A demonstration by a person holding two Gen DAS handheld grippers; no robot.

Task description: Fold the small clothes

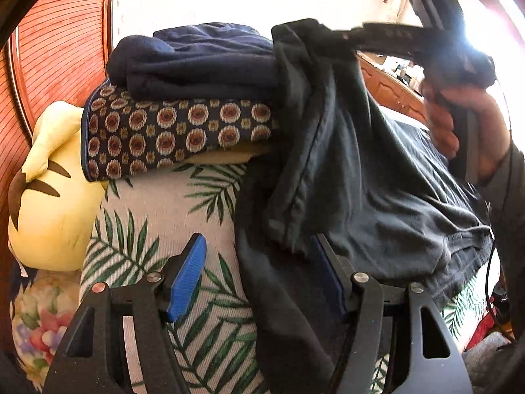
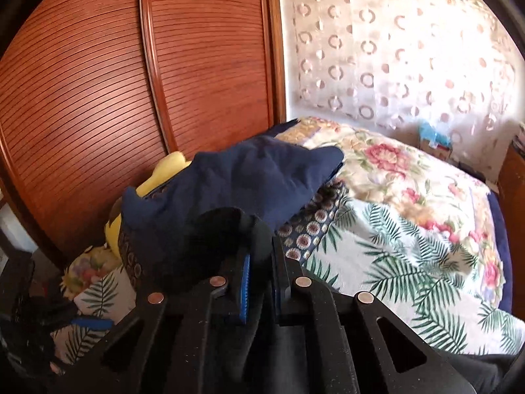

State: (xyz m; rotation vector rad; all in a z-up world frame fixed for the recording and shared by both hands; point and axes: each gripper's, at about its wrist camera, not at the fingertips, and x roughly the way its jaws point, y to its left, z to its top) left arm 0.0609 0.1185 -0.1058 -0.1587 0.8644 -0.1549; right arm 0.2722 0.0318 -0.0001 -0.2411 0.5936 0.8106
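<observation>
**Dark garment lifted for folding, one corner held**

Bedroom setting: I am working over a bed (image 1: 157,203) with a palm-leaf cover, louvred wardrobe doors (image 2: 98,82) behind, and a lace curtain (image 2: 393,49) glowing at the window. Folded items are stacked at the far side: a navy piece (image 1: 197,62) sitting on a medallion-print one (image 1: 170,131), with a yellow plush (image 1: 49,197) beside them.

I am holding the right gripper (image 2: 261,279) with its jaws closed on a bunched edge of the dark garment (image 1: 344,164), raising that edge high so the cloth is hanging down and trailing onto the bed. The left gripper (image 1: 259,279) is standing with jaws wide apart, gripping nothing; the hanging cloth is draping over its right finger, while the left pad (image 1: 187,279) is showing clear.

Judgement: I am at the lift-and-spread step, early in this garment's fold. Next, I should be closing the left jaws on a free lower edge, then drawing both grippers apart to flatten the cloth on the bed. Which edge is hanging nearest I cannot tell, as the fabric is crumpled.
</observation>
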